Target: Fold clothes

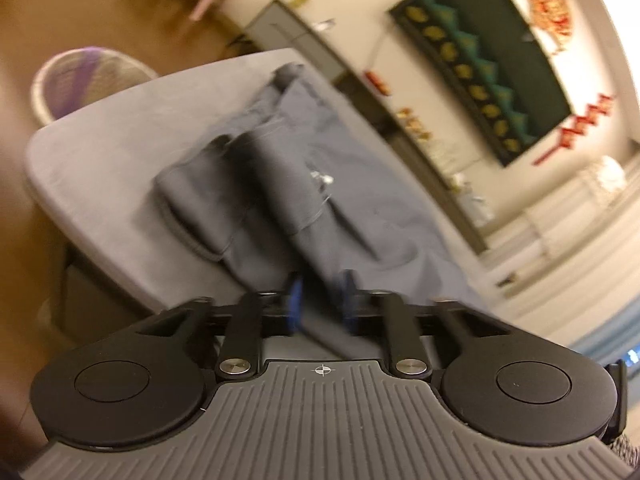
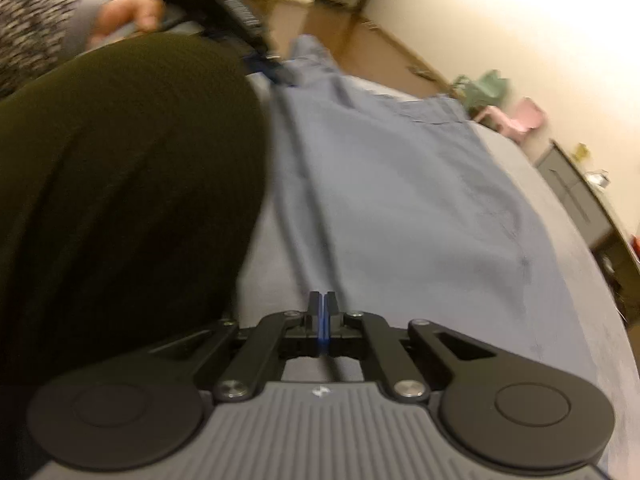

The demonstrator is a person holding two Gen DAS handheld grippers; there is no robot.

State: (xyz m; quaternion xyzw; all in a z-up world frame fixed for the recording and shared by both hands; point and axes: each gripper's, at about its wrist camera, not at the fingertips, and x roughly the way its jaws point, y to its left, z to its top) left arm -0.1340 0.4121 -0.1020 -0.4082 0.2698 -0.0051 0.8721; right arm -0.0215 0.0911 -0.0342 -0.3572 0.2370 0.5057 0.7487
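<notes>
The left hand-held gripper (image 1: 320, 300) stands with its blue-padded fingers (image 1: 295, 300) a narrow way apart, and a fold of the blue-grey garment (image 1: 280, 168) runs up between them; motion blur hides whether the pads actually press the cloth. Ahead of this gripper the garment lies on the grey surface (image 1: 92, 160), bunched and partly doubled over, with a cuffed end lying ahead and to the left. Beyond the surface's far left corner stands a mesh basket (image 1: 80, 76).

The right hand-held gripper (image 2: 323, 308) has its jaws drawn together, only a thin blue line showing between the fingers (image 2: 314, 312), and they pinch a straight edge or seam of the garment (image 2: 400, 200) that runs away directly ahead. To the right of this gripper the cloth spreads flat over the surface (image 2: 580, 240). To its left a dark-clothed part of the person (image 2: 120, 200) fills the view. Far ahead and to the left, a hand (image 2: 128, 16) holds the other gripper (image 2: 276, 68) at the garment's far end, where the cloth is lifted
</notes>
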